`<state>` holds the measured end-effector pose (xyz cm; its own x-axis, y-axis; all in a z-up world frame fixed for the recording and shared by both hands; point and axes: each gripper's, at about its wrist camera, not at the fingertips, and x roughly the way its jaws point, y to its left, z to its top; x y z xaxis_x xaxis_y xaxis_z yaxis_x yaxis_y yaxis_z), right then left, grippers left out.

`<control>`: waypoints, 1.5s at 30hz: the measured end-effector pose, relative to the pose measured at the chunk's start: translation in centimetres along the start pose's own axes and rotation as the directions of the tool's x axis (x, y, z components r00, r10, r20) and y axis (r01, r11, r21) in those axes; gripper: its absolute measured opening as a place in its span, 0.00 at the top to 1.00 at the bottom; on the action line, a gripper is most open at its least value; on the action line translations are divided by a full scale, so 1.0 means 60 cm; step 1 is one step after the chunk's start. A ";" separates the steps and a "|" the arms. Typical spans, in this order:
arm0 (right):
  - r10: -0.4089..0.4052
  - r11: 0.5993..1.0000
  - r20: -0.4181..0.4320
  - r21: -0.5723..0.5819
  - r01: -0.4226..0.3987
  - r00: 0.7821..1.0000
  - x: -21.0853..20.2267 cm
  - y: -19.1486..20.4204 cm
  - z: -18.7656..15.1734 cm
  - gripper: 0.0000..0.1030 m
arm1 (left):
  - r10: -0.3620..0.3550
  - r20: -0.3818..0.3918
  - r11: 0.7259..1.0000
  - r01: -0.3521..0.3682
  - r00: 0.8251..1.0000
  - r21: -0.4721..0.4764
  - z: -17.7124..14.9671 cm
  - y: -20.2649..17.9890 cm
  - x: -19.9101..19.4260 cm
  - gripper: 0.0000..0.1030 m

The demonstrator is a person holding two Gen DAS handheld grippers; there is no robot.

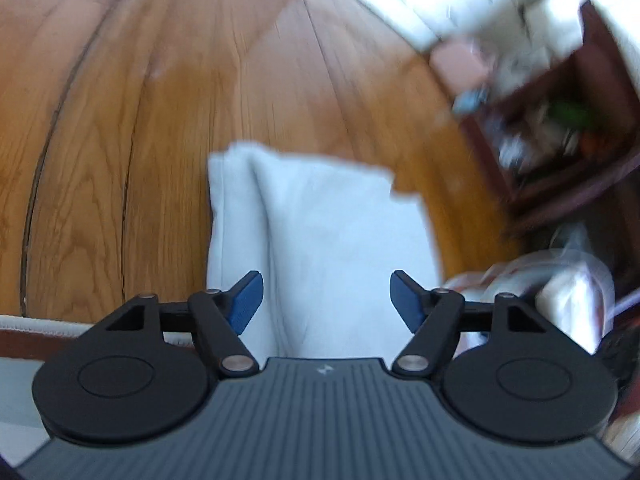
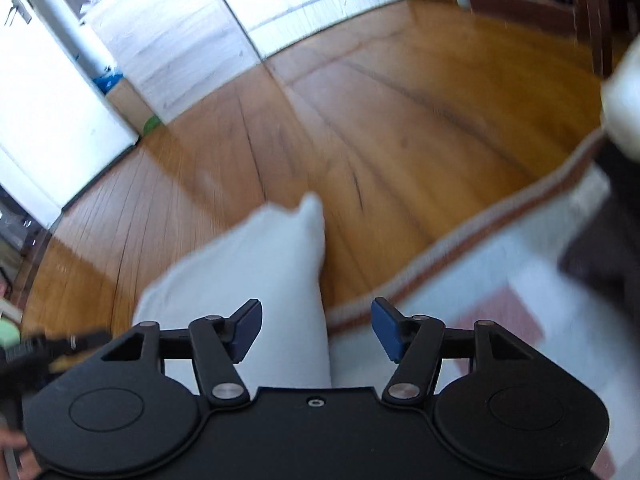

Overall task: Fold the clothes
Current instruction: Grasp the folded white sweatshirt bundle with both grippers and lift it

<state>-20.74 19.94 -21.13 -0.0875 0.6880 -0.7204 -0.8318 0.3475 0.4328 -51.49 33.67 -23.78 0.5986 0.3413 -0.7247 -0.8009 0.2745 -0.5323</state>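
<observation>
The left claw point(image 1: 326, 300) hangs with its two blue-tipped fingers point(image 1: 248, 300) spread apart and nothing pinched between them. Past the tips lies the white garment point(image 1: 320, 220), folded into a rough rectangle on the wooden floor point(image 1: 160, 120), with a long crease running down its left part. Its near end passes under the claw body, so how far it reaches toward the camera cannot be told. To the right of the garment, by the wall, stands a dark red-brown shelf unit point(image 1: 580, 120) holding blurred odds and ends, and nearer, a heap of clear plastic bags point(image 1: 560, 292).

In the right wrist view the right claw point(image 2: 316, 330) also stands apart, its blue pads point(image 2: 386, 330) clear of the cloth. The white garment point(image 2: 256, 272) lies between and beyond the fingers, one corner pointing away across the floor point(image 2: 400, 120). Its right edge sits just beside the braided border of a pale rug point(image 2: 460, 280), which takes up the lower right. Both pictures are smeared by motion. At the lower left edge of this view a bit of the person's hand point(image 2: 12, 452) shows beside something dark and blurred.
</observation>
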 end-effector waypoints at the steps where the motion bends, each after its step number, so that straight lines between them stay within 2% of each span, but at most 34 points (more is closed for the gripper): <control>1: 0.012 1.000 -0.025 -0.009 -0.012 1.000 0.009 -0.001 -0.010 0.36 | 0.084 -0.016 0.995 -0.082 0.996 0.064 -0.007 -0.017 0.008 0.33; 3: 0.040 0.999 -0.073 -0.029 -0.042 0.997 0.029 0.001 -0.025 0.36 | 0.271 0.009 0.943 -0.267 0.963 0.196 -0.026 -0.046 0.013 0.35; 6: 0.089 0.994 -0.109 -0.051 -0.095 0.990 0.045 0.006 -0.042 0.36 | 0.406 0.093 0.852 -0.413 0.909 0.321 -0.053 -0.091 -0.010 0.43; 7: 0.099 0.993 -0.121 -0.055 -0.107 0.988 0.047 0.005 -0.045 0.36 | 0.465 0.123 0.811 -0.477 0.877 0.339 -0.059 -0.102 -0.022 0.48; 8: 0.106 0.992 -0.133 -0.060 -0.115 0.985 0.050 0.003 -0.048 0.36 | 0.531 0.154 0.758 -0.548 0.833 0.353 -0.063 -0.109 -0.032 0.51; 9: 0.112 0.990 -0.146 -0.065 -0.122 0.983 0.052 0.001 -0.051 0.36 | 0.564 0.168 0.734 -0.583 0.809 0.349 -0.063 -0.111 -0.044 0.50; 10: 0.120 0.989 -0.157 -0.072 -0.132 0.980 0.055 0.000 -0.052 0.36 | 0.533 0.146 0.776 -0.551 0.833 0.307 -0.057 -0.099 -0.063 0.50; 11: 0.128 0.987 -0.169 -0.079 -0.143 0.977 0.058 0.001 -0.054 0.36 | 0.446 0.105 0.860 -0.459 0.889 0.225 -0.051 -0.077 -0.085 0.47; 12: 0.142 0.984 -0.180 -0.078 -0.158 0.973 0.061 -0.001 -0.055 0.36 | 0.324 0.070 0.937 -0.330 0.944 0.113 -0.045 -0.050 -0.102 0.42; 13: 0.163 0.982 -0.194 -0.065 -0.179 0.967 0.066 -0.005 -0.058 0.36 | 0.215 0.046 0.976 -0.216 0.975 0.012 -0.043 -0.025 -0.109 0.39; 14: 0.190 0.978 -0.199 -0.044 -0.202 0.961 0.068 -0.009 -0.060 0.34 | 0.132 0.027 0.989 -0.130 0.991 -0.068 -0.043 -0.005 -0.110 0.34; 15: 0.218 0.974 -0.198 -0.021 -0.226 0.956 0.069 -0.014 -0.062 0.32 | 0.083 0.009 0.989 -0.082 0.996 -0.122 -0.044 0.010 -0.106 0.32; 18: 0.296 0.955 -0.195 0.046 -0.293 0.935 0.071 -0.026 -0.066 0.24 | 0.071 -0.070 0.988 -0.080 0.995 -0.132 -0.053 0.022 -0.075 0.32; 19: 0.317 0.948 -0.199 0.066 -0.310 0.927 0.073 -0.028 -0.065 0.24 | 0.038 -0.102 0.988 -0.053 0.994 -0.147 -0.058 0.027 -0.061 0.32; 21: 0.352 0.936 -0.204 0.095 -0.339 0.913 0.078 -0.036 -0.061 0.23 | -0.049 -0.095 0.984 0.032 0.994 -0.178 -0.053 0.032 -0.044 0.18; 24: 0.411 0.909 -0.193 0.160 -0.384 0.891 0.088 -0.051 -0.060 0.23 | -0.181 -0.108 0.966 0.156 0.978 -0.206 -0.046 0.030 -0.014 0.18; 25: 0.431 0.898 -0.184 0.186 -0.399 0.883 0.094 -0.056 -0.059 0.23 | -0.187 -0.102 0.969 0.166 0.977 -0.183 -0.043 0.023 -0.006 0.19; 27: 0.466 0.876 -0.163 0.228 -0.426 0.870 0.106 -0.061 -0.056 0.22 | -0.149 -0.092 0.984 0.138 0.985 -0.117 -0.042 0.002 -0.006 0.37; 29: 0.483 0.863 -0.147 0.251 -0.439 0.863 0.115 -0.062 -0.051 0.21 | -0.122 -0.079 0.992 0.119 0.989 -0.039 -0.048 -0.022 -0.023 0.39; 30: 0.480 0.864 -0.138 0.245 -0.440 0.866 0.119 -0.058 -0.050 0.22 | -0.125 -0.069 0.992 0.125 0.990 -0.009 -0.052 -0.031 -0.033 0.40; 31: 0.463 0.874 -0.123 0.229 -0.429 0.878 0.120 -0.053 -0.050 0.25 | -0.132 -0.057 0.991 0.133 0.990 0.015 -0.054 -0.036 -0.038 0.42; 33: 0.390 0.911 -0.073 0.179 -0.372 0.918 0.114 -0.035 -0.054 0.47 | -0.147 -0.039 0.988 0.148 0.988 0.033 -0.055 -0.042 -0.041 0.44; 35: 0.323 0.944 -0.026 0.078 -0.320 0.946 0.104 -0.009 -0.062 0.60 | -0.150 -0.036 0.988 0.151 0.988 0.024 -0.046 -0.040 -0.023 0.44; 36: 0.303 0.953 -0.021 0.026 -0.303 0.953 0.100 0.004 -0.064 0.62 | -0.140 -0.042 0.990 0.140 0.989 0.017 -0.044 -0.039 -0.018 0.45; 39: 0.255 0.961 -0.029 -0.104 -0.256 0.967 0.091 0.037 -0.065 0.63 | -0.089 -0.071 0.996 0.091 0.994 0.026 -0.044 -0.033 -0.010 0.44; 40: 0.238 0.960 -0.030 -0.146 -0.240 0.971 0.087 0.049 -0.066 0.61 | -0.069 -0.085 0.997 0.073 0.994 0.040 -0.042 -0.037 -0.004 0.44; 41: 0.230 0.963 -0.048 -0.133 -0.235 0.972 0.090 0.050 -0.062 0.56 | -0.058 -0.092 0.997 0.063 0.994 0.053 -0.039 -0.041 0.003 0.43; 43: 0.250 0.967 -0.091 -0.026 -0.254 0.964 0.103 0.034 -0.052 0.49 | -0.070 -0.087 0.994 0.076 0.994 0.075 -0.038 -0.045 0.007 0.32; 45: 0.292 0.956 -0.101 0.044 -0.289 0.951 0.113 0.018 -0.051 0.43 | -0.107 -0.075 0.989 0.114 0.991 0.091 -0.034 -0.049 0.021 0.12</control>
<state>-23.91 23.02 -27.24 -0.3812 0.6917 -0.6134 -0.7461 0.1616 0.6459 -48.42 31.45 -24.03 0.6781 0.2413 -0.6942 -0.7224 0.3925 -0.5693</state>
